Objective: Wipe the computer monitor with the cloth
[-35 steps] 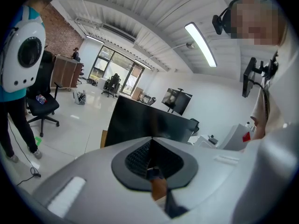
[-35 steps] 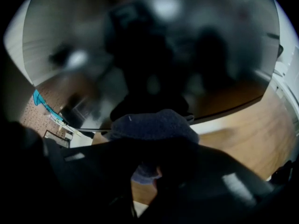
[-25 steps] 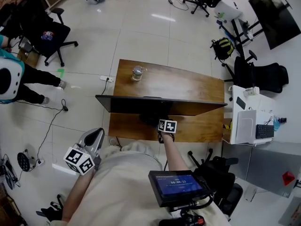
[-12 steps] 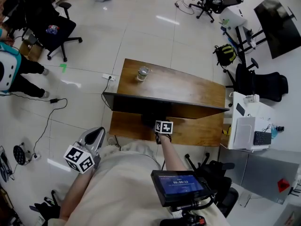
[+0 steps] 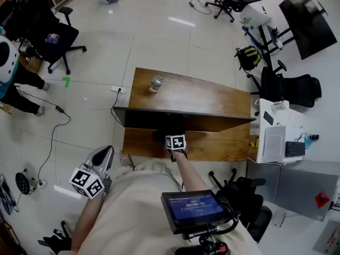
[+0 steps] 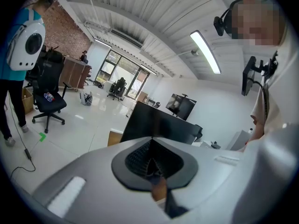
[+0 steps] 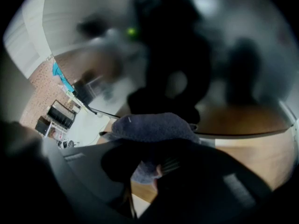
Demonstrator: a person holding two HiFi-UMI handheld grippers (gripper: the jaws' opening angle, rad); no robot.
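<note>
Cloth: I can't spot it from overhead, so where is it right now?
In the right gripper view, the cloth is clamped in the right gripper, close up to the monitor at the desk's near side.

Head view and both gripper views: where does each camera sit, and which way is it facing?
Head view: on the person's head, facing steeply down at the desk and monitor; shirt, forearms, left gripper and right gripper show.
Left gripper view: at the person's left side, facing the monitor and room beyond; shut jaws and shirt show.
Right gripper view: over the desk, facing blurred dark shapes; jaws hold the cloth.
Shared: head and left gripper views both show the monitor.
</note>
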